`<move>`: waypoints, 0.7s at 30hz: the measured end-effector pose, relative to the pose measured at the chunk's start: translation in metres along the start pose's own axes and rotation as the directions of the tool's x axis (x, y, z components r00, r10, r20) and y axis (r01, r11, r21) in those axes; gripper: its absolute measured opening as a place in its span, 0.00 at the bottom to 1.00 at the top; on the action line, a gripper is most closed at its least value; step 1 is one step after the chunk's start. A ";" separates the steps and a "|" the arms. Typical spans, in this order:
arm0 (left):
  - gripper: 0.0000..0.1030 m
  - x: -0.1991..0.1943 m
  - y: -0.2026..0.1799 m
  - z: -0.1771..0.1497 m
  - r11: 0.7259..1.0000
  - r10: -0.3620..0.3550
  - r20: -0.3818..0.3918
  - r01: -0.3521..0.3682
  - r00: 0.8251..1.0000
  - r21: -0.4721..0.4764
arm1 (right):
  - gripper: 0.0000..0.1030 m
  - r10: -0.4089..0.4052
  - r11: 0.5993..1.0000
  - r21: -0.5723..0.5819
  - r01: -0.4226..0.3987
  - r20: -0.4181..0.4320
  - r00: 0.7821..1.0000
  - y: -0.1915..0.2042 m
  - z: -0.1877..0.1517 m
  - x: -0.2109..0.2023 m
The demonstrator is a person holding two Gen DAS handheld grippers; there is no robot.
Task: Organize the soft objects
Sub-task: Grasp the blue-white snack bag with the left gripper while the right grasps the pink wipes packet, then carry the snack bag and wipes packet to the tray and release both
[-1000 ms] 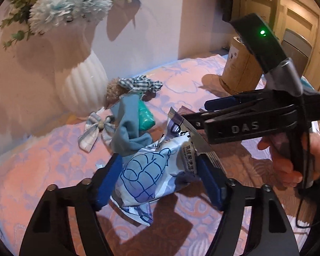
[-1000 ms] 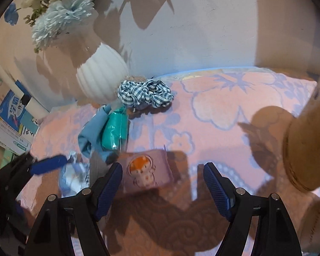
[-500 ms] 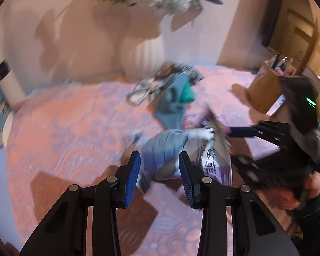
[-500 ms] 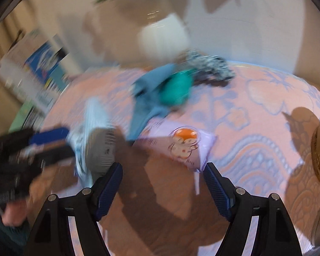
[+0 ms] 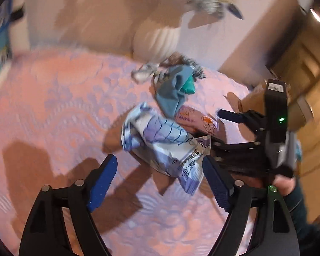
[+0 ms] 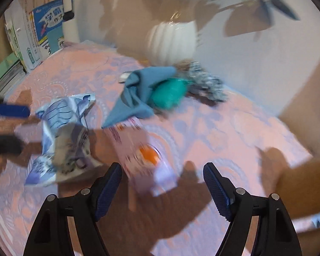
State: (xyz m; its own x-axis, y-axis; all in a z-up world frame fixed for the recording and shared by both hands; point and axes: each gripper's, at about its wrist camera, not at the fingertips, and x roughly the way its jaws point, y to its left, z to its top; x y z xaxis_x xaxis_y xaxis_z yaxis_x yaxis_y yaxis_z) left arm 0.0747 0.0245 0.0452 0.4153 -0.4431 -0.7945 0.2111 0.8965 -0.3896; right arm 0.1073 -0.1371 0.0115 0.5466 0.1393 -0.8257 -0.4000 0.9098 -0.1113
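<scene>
A crumpled blue-and-white snack packet [image 5: 160, 140] lies on the pink tablecloth [image 5: 53, 111], just past my left gripper [image 5: 160, 181]. Its jaws are opening wide, and the pads do not touch the packet. The same packet [image 6: 61, 132] shows at the left of the right wrist view, beside the left gripper [image 6: 25, 128]. My right gripper [image 6: 163, 183] stands open over a pink tissue pack [image 6: 143, 160] with an orange cartoon, which it does not grip. In the left wrist view that gripper [image 5: 217, 129] sits at the right, next to the pink pack [image 5: 194, 119].
A blue cloth [image 6: 138, 91], a teal bundle [image 6: 168, 93] and a checkered scrunchie [image 6: 207, 83] lie heaped before a white ribbed vase [image 6: 172, 40] with flowers. Books [image 6: 38, 27] lean at the far left. A wooden holder [image 5: 253, 98] stands at the right.
Both views have rolled and swung sideways. The left jaws narrowed, then spread wide, and the snack packet now lies loose on the cloth. The right gripper has closed in on the pink pack.
</scene>
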 end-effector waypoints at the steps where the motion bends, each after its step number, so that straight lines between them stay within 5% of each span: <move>1: 0.79 0.005 0.000 0.001 0.999 0.013 -0.005 -0.013 1.000 -0.034 | 0.75 0.015 1.000 -0.006 -0.015 0.004 1.000 0.001 0.002 0.004; 5: 0.78 0.031 -0.005 0.014 0.994 0.011 -0.042 -0.015 0.999 -0.111 | 0.56 0.112 0.992 0.052 -0.113 0.020 0.994 0.001 0.000 0.004; 9: 0.76 0.050 -0.018 0.024 0.992 0.065 -0.033 -0.069 0.997 -0.103 | 0.40 0.117 0.990 0.079 -0.120 0.040 0.992 0.003 -0.018 -0.009; 12: 0.53 0.059 -0.031 0.022 0.986 0.161 -0.016 -0.162 0.987 -0.043 | 0.39 0.112 0.983 0.144 -0.114 0.020 0.994 0.002 -0.032 -0.020; 15: 0.43 0.054 -0.042 0.011 0.985 0.173 0.007 -0.173 0.985 0.027 | 0.39 0.112 0.973 0.203 -0.114 0.021 0.993 0.000 -0.050 -0.036; 21: 0.41 0.031 -0.060 -0.025 0.984 0.141 0.026 -0.143 0.990 0.106 | 0.39 0.083 0.958 0.271 -0.089 0.035 0.996 0.000 -0.085 -0.075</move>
State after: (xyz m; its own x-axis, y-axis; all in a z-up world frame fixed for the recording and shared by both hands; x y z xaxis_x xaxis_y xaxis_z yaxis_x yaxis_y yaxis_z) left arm 0.0528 -0.0429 0.0324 0.4636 -0.3124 -0.8291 0.2423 0.9448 -0.2205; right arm 0.0039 -0.1806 0.0266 0.5367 0.2279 -0.8124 -0.2330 0.9654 0.1170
